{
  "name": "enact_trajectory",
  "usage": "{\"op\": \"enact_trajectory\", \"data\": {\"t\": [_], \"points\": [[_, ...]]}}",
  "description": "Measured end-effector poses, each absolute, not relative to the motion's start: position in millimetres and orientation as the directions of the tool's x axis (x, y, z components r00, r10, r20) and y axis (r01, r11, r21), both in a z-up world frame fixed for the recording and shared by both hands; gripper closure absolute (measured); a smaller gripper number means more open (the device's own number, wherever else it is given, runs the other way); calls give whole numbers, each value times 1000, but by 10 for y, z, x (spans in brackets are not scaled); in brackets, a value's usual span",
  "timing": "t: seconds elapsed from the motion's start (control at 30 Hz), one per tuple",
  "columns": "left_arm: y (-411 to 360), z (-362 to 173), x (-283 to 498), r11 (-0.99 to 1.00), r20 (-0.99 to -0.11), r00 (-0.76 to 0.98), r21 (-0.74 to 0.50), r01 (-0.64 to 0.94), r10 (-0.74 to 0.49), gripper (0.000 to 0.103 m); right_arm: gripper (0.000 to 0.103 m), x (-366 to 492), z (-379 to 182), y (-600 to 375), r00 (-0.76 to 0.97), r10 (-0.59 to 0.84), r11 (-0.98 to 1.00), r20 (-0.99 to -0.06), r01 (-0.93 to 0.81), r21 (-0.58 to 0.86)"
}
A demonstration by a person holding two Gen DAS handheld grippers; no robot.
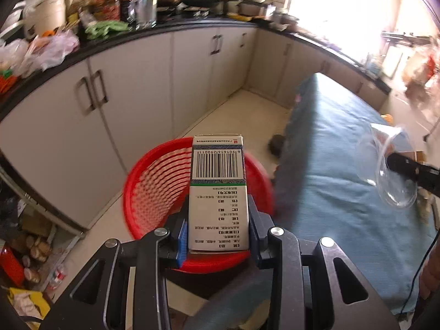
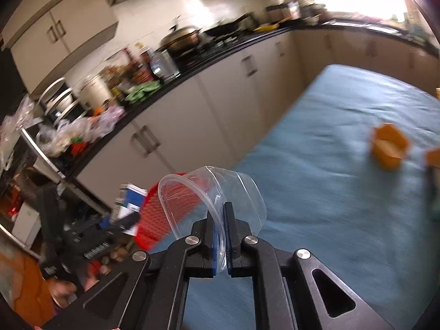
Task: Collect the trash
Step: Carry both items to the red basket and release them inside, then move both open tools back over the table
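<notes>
My left gripper (image 1: 218, 233) is shut on a white medicine box (image 1: 218, 189) with a barcode and holds it upright above a red slotted basket (image 1: 156, 189) on the floor. My right gripper (image 2: 220, 231) is shut on the rim of a clear plastic cup (image 2: 209, 192), held over the left edge of the table. The cup (image 1: 390, 165) and right gripper also show at the right of the left wrist view. The basket (image 2: 167, 211), the box (image 2: 129, 200) and the left gripper show low left in the right wrist view.
A table with a blue cloth (image 2: 330, 178) fills the right side; an orange cup (image 2: 389, 145) stands on it. Beige cabinets (image 1: 137, 104) under a cluttered black counter run along the left and back. Boxes and bottles lie on the floor at the lower left (image 1: 33, 250).
</notes>
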State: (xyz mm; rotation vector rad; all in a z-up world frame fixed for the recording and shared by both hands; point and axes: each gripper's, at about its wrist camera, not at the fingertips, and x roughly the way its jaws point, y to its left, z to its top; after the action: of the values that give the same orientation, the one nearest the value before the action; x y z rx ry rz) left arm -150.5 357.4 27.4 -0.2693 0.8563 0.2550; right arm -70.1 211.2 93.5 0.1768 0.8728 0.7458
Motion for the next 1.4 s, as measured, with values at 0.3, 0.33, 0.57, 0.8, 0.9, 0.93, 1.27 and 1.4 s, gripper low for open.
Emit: {"op": "enact_trajectory", "data": {"t": [0.3, 0.33, 0.57, 0.8, 0.9, 0.93, 1.27, 1.4], "points": [[3816, 76, -1525, 924, -792, 601, -141, -355, 110, 68, 97, -430, 610, 3106, 264, 708, 665, -655, -561, 493], [3822, 69, -1528, 924, -792, 600, -142, -356, 109, 63, 97, -420, 580, 3167, 253, 710, 661, -657, -561, 498], [3860, 89, -1563, 917, -780, 615, -158, -367, 112, 37, 57, -414, 485, 3258, 252, 704, 666, -664, -559, 494], [3785, 203, -1604, 917, -766, 628, -139, -374, 140, 32, 36, -400, 590, 2910, 289, 728, 667, -622, -506, 546], [3698, 285, -1627, 923, -753, 640, -125, -363, 150, 32, 33, -405, 611, 2675, 295, 739, 663, -605, -474, 579], [3661, 314, -1632, 925, -749, 645, -122, -359, 151, 31, 32, -410, 617, 2578, 300, 743, 662, -598, -463, 590], [3221, 513, -1640, 951, -720, 683, -107, -289, 127, 29, 30, -572, 826, 1626, 416, 722, 691, -553, -406, 597], [3001, 549, -1621, 962, -715, 693, -113, -247, 94, 29, 30, -706, 955, 1238, 488, 680, 730, -547, -387, 563]]}}
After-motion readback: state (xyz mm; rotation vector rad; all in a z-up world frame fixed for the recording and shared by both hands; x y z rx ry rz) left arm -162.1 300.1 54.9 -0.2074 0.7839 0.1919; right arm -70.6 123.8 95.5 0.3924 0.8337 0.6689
